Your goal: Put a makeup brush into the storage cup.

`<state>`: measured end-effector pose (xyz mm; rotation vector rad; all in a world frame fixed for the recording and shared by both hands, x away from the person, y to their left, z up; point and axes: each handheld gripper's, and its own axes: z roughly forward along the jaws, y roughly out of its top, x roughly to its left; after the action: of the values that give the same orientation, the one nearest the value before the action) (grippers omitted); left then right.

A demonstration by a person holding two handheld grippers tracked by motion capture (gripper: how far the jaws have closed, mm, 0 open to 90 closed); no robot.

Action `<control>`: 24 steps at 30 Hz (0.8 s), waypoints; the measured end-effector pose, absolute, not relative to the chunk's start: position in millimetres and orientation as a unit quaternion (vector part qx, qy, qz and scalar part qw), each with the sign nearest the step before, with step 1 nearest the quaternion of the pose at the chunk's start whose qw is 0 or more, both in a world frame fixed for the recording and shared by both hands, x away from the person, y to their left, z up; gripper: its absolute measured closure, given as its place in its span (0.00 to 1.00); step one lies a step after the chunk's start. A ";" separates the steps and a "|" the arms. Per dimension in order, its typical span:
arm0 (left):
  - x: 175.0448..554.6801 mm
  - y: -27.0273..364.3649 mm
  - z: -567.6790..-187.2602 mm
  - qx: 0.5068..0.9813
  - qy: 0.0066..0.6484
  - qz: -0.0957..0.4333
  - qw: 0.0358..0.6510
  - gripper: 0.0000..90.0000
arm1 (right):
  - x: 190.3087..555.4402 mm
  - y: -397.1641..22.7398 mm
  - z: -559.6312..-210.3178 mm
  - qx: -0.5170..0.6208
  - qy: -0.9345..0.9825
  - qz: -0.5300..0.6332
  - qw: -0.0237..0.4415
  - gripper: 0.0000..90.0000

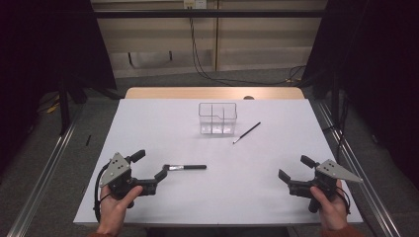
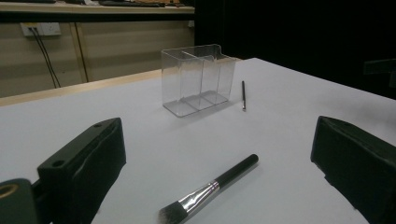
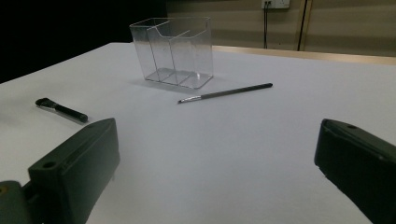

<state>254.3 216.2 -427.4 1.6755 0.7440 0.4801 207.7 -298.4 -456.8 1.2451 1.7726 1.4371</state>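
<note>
High view has your left claw [image 1: 150, 178] gaping wide with nothing in it, just short of the bristle end of the stubby black makeup brush with the silver ferrule [image 1: 185, 167], which lies well in front of the clear plastic divided organizer [image 1: 218, 118]. Right claw [image 1: 292, 174] is wide open and empty too. The thin black liner brush [image 1: 246, 133] lies just right of the organizer. Both brushes are round, so I'd guess a sloppy pinch rolls them across the white bench [image 1: 257, 187], and bumping that light organizer could tip it.

Far centre: clear organiser [image 1: 218, 119] stands upright.
Beside it: thin brush [image 1: 246, 133] lies flat.
Near left: thick brush [image 1: 185, 167].
Near right: bare table [image 1: 247, 192].
</note>
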 end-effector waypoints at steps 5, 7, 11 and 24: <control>258.6 208.9 -425.4 0.720 0.311 0.205 0.586 0.03 | 208.4 -297.2 -456.9 0.459 0.659 0.532 0.267 0.00; 261.1 206.4 -424.1 0.721 0.309 0.204 0.586 0.03 | 208.5 -297.3 -456.9 0.459 0.659 0.532 0.266 0.00; 267.1 202.4 -420.3 0.721 0.305 0.204 0.588 0.03 | 208.8 -297.4 -457.1 0.460 0.659 0.533 0.266 0.00; 282.3 191.2 -416.3 0.729 0.296 0.189 0.587 0.03 | 209.1 -296.8 -457.3 0.457 0.662 0.532 0.265 0.00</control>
<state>282.3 191.2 -416.3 1.6996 0.6905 0.4400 209.1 -296.8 -457.3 1.2347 1.7881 1.4387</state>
